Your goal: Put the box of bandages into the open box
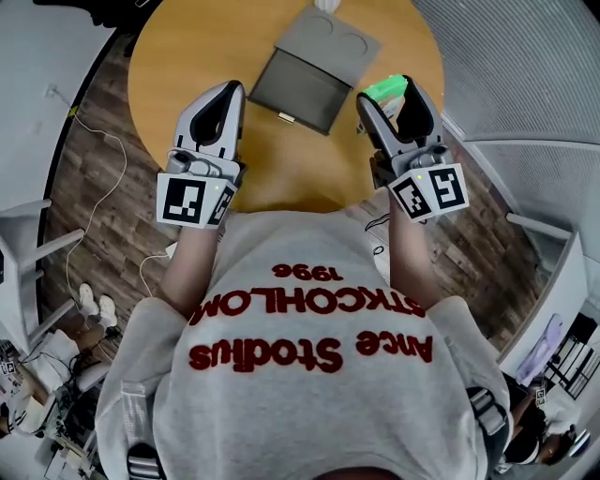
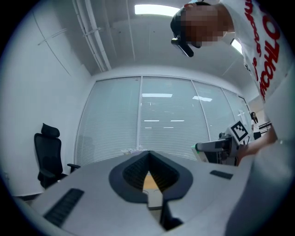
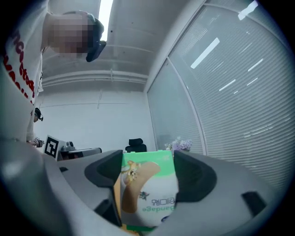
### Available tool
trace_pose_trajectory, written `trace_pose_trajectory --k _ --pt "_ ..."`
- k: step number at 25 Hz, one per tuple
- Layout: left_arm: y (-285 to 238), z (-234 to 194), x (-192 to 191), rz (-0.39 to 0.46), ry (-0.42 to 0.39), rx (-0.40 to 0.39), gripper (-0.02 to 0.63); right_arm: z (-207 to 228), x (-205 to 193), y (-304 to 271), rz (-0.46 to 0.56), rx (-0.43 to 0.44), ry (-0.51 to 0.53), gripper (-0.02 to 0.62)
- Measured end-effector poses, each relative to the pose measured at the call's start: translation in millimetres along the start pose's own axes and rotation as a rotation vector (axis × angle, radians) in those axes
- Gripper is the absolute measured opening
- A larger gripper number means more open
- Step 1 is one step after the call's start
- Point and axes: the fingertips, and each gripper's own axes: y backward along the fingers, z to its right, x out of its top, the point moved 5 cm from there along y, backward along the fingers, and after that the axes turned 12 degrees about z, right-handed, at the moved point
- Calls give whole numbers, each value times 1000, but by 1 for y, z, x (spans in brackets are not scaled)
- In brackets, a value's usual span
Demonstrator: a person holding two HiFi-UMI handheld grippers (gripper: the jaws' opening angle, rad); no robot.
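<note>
The right tool [image 1: 386,101] grips the box of bandages [image 1: 386,88], at 3 o'clock from the open box [image 1: 302,84]. The left tool [image 1: 228,94] is closed, empty. The light carton may twist loose on a quick swing or catch the rim. Round wooden desk [image 1: 187,56], plank floor [image 1: 103,187], office blinds [image 2: 166,120].

Round wooden desk [image 1: 187,56]; open grey box [image 1: 323,66] lies flat on it, far middle. White item [image 1: 325,4] at far edge, cut off.
</note>
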Motion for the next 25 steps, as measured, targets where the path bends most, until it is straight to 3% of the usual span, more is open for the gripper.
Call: trace_pose_trajectory --k 5,13,25 --pt "0 -6 5 17 -17 12 3 -7 15 -8 59 15 10 357" --pt "2 -6 -3 -4 -5 21 3 -8 7 -15 21 31 -3 357" --pt "10 -3 -60 -125 25 51 3 7 -67 -32 -133 74 -28 357"
